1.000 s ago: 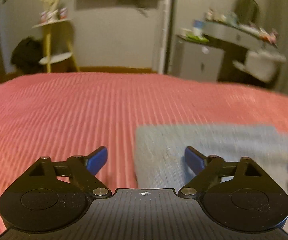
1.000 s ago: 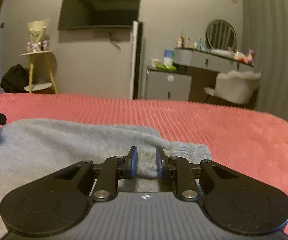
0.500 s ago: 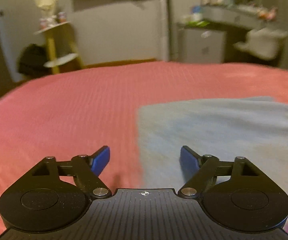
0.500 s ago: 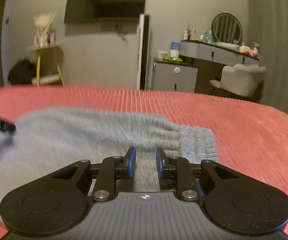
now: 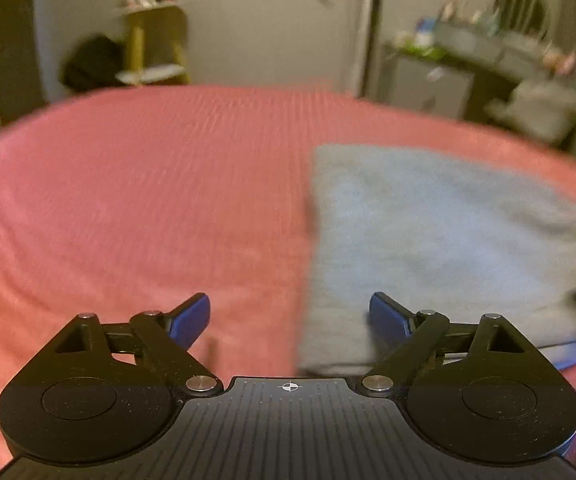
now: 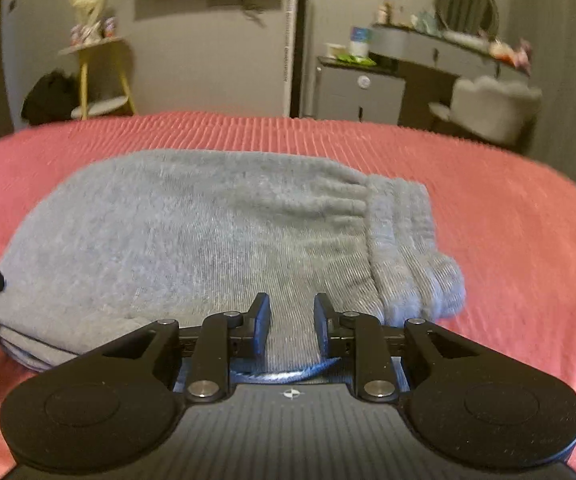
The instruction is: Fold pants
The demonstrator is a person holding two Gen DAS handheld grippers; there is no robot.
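While the grey pants (image 6: pixel 192 232) are lying on the red bedspread (image 5: pixel 128 200) as a compact, layered bundle, the fold is appearing largely done. From the right wrist view, the elastic waistband or cuff end (image 6: pixel 408 248) is sitting ahead and to the right of the jaws, and stacked fabric edges are showing at the near left of the bundle, which suggests at least one fold is already in place.

The right gripper (image 6: pixel 291 326) is holding its jaws nearly together with grey fabric running between them; it is judged to be pinching the near edge of the pants, though the exact contact is partly hidden by the gripper body. The left gripper (image 5: pixel 290 318) is hovering with jaws spread wide and gripping nothing; the left edge of the pants is lying just ahead, between the jaws and toward the right one. Its view is blurring, so fine detail is uncertain.

Remaining work, as judged: either one further fold to halve the bundle, or squaring the edges and letting go. Whether another fold is intended cannot be told.
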